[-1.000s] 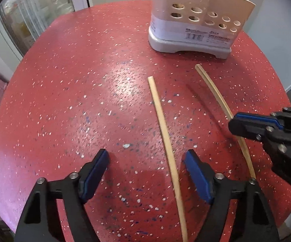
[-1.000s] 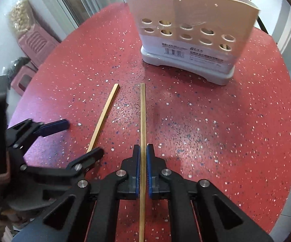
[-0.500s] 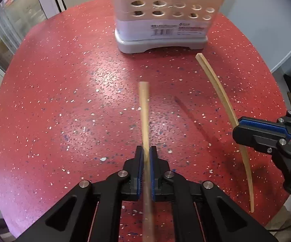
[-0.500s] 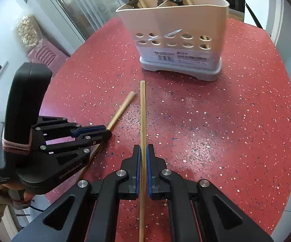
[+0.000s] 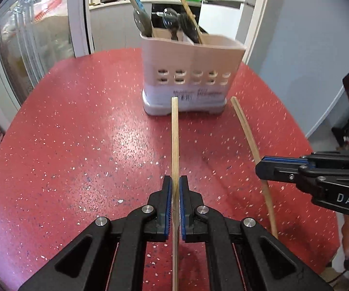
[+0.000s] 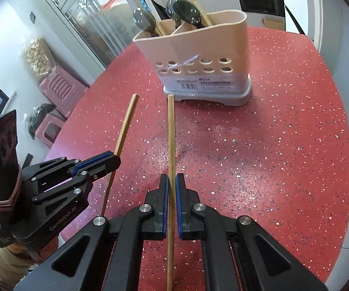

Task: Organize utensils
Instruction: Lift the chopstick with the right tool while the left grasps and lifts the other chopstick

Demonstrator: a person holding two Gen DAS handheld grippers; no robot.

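Note:
My left gripper (image 5: 174,189) is shut on a wooden chopstick (image 5: 174,140) and holds it above the red table, pointing at the beige utensil holder (image 5: 191,72). My right gripper (image 6: 171,184) is shut on a second wooden chopstick (image 6: 171,135), also lifted and aimed at the holder (image 6: 198,58). Each gripper shows in the other's view: the right gripper (image 5: 266,169) with its chopstick (image 5: 249,135), the left gripper (image 6: 111,162) with its chopstick (image 6: 126,126). The holder has spoons (image 6: 181,12) and chopsticks standing in it.
The round red speckled table (image 5: 77,133) carries only the holder. Glass cabinet doors (image 5: 29,36) stand at the left, a kitchen counter (image 5: 116,2) behind. Pink plastic stools (image 6: 60,92) stand on the floor left of the table.
My left gripper closed on its chopstick and raised it off the table. Both grippers tilted up and now hold their chopsticks higher, pointing at the holder.

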